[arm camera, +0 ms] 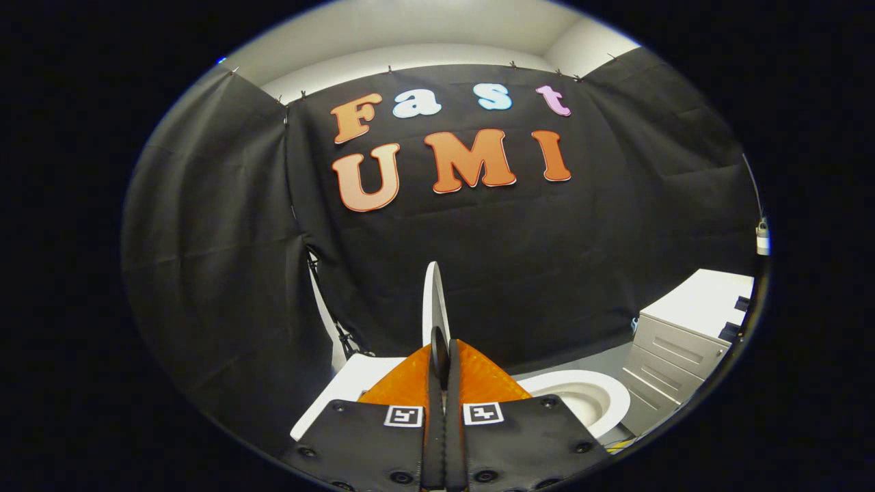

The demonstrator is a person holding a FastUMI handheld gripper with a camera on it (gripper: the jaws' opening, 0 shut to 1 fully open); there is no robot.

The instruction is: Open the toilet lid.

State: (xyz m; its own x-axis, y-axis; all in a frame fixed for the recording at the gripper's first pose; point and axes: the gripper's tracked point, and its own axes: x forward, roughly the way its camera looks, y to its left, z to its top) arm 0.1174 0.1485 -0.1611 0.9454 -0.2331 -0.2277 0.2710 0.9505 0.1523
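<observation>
The white toilet lid (pixel 433 295) stands raised and nearly upright, seen edge-on as a thin white blade rising from between my fingers. My gripper (pixel 444 350) is shut on the lid's edge, one finger pressed to each side. To the right of the fingers and below them lies the open toilet seat and bowl (pixel 589 402), white and oval. The white tank top (pixel 350 387) lies to the left of the fingers.
A white drawer cabinet (pixel 683 336) stands on the grey floor to the right of the toilet. Black cloth walls close the booth behind and on both sides. A white pole (pixel 327 321) leans in the left corner beside the tank.
</observation>
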